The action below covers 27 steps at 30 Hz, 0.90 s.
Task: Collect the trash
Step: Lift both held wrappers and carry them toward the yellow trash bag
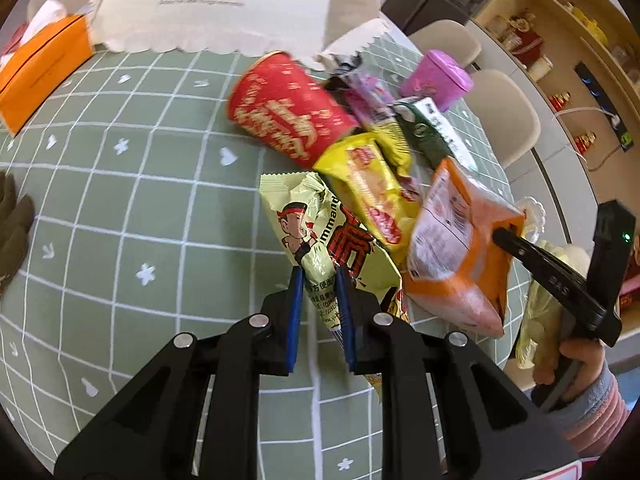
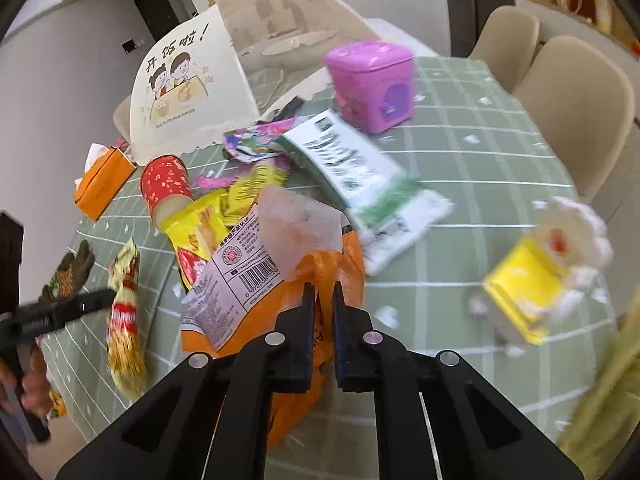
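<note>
My left gripper (image 1: 319, 276) is shut on a pale yellow snack wrapper with a cartoon boy (image 1: 320, 236) and holds it above the green checked tablecloth (image 1: 140, 200). My right gripper (image 2: 322, 292) is shut on an orange snack bag (image 2: 256, 276); this bag also shows in the left wrist view (image 1: 456, 240). Between them lies a pile of trash: a tipped red paper cup (image 1: 284, 108), a yellow packet (image 1: 372, 196), a purple wrapper (image 1: 368, 96) and a green-white carton (image 2: 352, 164).
A small purple bin (image 2: 372, 84) stands at the far side of the table. An orange tissue box (image 1: 40, 68) sits far left, next to a white food cover (image 1: 216, 4). A yellow box on a white doily (image 2: 532, 280) lies right. Beige chairs (image 2: 576, 108) ring the table.
</note>
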Each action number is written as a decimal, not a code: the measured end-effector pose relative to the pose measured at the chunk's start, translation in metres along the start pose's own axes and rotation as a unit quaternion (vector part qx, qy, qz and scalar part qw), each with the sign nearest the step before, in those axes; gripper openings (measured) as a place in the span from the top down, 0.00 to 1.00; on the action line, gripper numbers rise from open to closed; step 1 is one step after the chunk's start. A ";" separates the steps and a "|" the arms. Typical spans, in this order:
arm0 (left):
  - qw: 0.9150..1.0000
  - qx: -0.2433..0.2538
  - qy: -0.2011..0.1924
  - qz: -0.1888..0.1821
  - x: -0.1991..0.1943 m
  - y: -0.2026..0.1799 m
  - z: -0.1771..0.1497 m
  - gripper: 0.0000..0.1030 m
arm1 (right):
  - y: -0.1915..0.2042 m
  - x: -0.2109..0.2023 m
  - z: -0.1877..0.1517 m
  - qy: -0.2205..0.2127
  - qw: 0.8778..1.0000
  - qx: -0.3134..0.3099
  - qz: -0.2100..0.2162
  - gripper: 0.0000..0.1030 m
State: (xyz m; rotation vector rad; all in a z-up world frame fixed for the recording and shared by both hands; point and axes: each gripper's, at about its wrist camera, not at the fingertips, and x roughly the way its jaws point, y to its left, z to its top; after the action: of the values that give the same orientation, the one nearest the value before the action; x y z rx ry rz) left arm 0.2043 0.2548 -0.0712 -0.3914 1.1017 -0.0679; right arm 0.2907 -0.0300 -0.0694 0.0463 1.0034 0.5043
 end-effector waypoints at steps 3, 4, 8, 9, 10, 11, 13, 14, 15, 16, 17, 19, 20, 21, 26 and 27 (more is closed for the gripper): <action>1.000 0.019 0.005 -0.006 0.004 -0.010 0.002 0.84 | -0.010 -0.016 -0.004 -0.007 1.000 0.012 -0.005 0.91; 1.000 0.023 0.006 -0.007 0.006 -0.013 0.002 0.84 | -0.012 -0.019 -0.005 -0.009 1.000 0.012 -0.008 0.91; 0.999 0.041 0.010 -0.013 0.009 -0.025 0.001 0.84 | -0.012 -0.029 -0.013 -0.014 1.000 -0.002 -0.022 0.91; 0.999 0.045 0.011 -0.014 0.010 -0.027 0.000 0.84 | -0.012 -0.030 -0.015 -0.014 1.000 -0.003 -0.024 0.91; 0.999 0.046 0.012 -0.015 0.011 -0.028 0.000 0.84 | -0.012 -0.031 -0.016 -0.015 1.000 -0.003 -0.026 0.91; 0.999 0.047 0.013 -0.017 0.011 -0.029 0.000 0.84 | -0.014 -0.033 -0.019 -0.017 0.999 -0.002 -0.028 0.91; 0.999 0.049 0.012 -0.020 0.011 -0.032 -0.001 0.84 | -0.015 -0.038 -0.021 -0.022 0.999 0.003 -0.030 0.91; 0.998 0.050 0.011 -0.021 0.010 -0.033 -0.001 0.84 | -0.016 -0.041 -0.022 -0.025 0.999 0.006 -0.030 0.91; 0.998 0.053 0.009 -0.021 0.010 -0.033 -0.001 0.84 | -0.016 -0.043 -0.022 -0.027 0.999 0.008 -0.030 0.91; 0.998 0.057 0.006 -0.020 0.008 -0.035 -0.001 0.84 | -0.015 -0.046 -0.022 -0.032 0.999 0.009 -0.029 0.91; 0.998 0.060 0.003 -0.019 0.007 -0.036 -0.001 0.84 | -0.014 -0.050 -0.022 -0.037 0.999 0.011 -0.028 0.91; 0.998 0.068 -0.004 -0.015 0.003 -0.039 0.001 0.84 | -0.013 -0.056 -0.020 -0.045 0.999 0.016 -0.024 0.91; 0.997 0.070 -0.006 -0.016 0.002 -0.039 0.001 0.84 | -0.012 -0.059 -0.019 -0.049 0.998 0.019 -0.024 0.91; 0.997 0.072 -0.008 -0.018 0.000 -0.040 0.002 0.84 | -0.011 -0.061 -0.019 -0.052 0.998 0.021 -0.024 0.92; 0.996 0.085 -0.021 -0.026 -0.014 -0.048 0.008 0.84 | -0.005 -0.074 -0.016 -0.071 0.997 0.033 -0.020 0.92; 0.995 0.090 -0.025 -0.027 -0.017 -0.050 0.010 0.84 | -0.004 -0.077 -0.015 -0.075 0.996 0.034 -0.020 0.92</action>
State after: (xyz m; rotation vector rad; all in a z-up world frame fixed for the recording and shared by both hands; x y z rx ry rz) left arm 0.2123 0.2153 -0.0355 -0.2605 1.0261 -0.2029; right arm 0.2464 -0.0692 -0.0174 0.1231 0.8728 0.4229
